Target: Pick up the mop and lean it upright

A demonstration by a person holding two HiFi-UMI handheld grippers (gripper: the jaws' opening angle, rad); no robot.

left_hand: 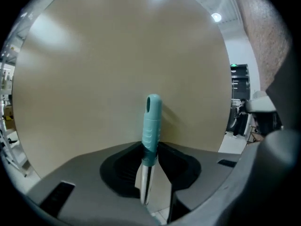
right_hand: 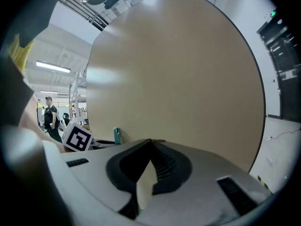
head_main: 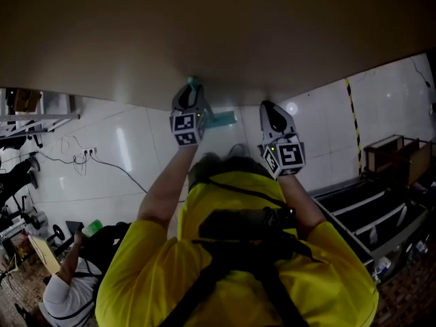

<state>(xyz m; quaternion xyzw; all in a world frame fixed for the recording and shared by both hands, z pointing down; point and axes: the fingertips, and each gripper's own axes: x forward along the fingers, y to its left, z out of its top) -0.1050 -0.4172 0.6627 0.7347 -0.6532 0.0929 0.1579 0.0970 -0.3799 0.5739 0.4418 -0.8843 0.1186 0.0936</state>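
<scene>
L tongs [left_hand: 150, 147] are pinching the mop handle [left_hand: 152, 121] right where the steel shaft meets the teal grip; the grip end sticks out past the tips. R tongs [right_hand: 151, 142] are pressed together at the tips w/ nothing in them, just beside the L pair. So the mop handle is in my L side only, up by the wall [left_hand: 94, 69], which fills the frame just behind it. A shadow sits tight beside the grip, so it's v. near the wall, but I can't tell if it's touching. Lower shaft and mop head aren't in any view.

My read: this is the lean-and-let-go step, nearly done. To do it well, imo, ease the grip end onto the wall before opening. That wall looks smooth and flat, so the top could skate sideways; I'd want the shaft tilted straight in, no side lean. Since I can't see the head, I'd check it's planted on the floor [head_main: 129, 155] a bit out from the wall's bottom edge before trusting it. Then spread the L tongs slowly and back straight off so the pads don't drag the shaft. R tongs could wait beside the handle as a catch.

Farther off, a person [head_main: 65, 295] sits low at the left and a rack [head_main: 381, 210] stands at the right, well apart from the handle.
</scene>
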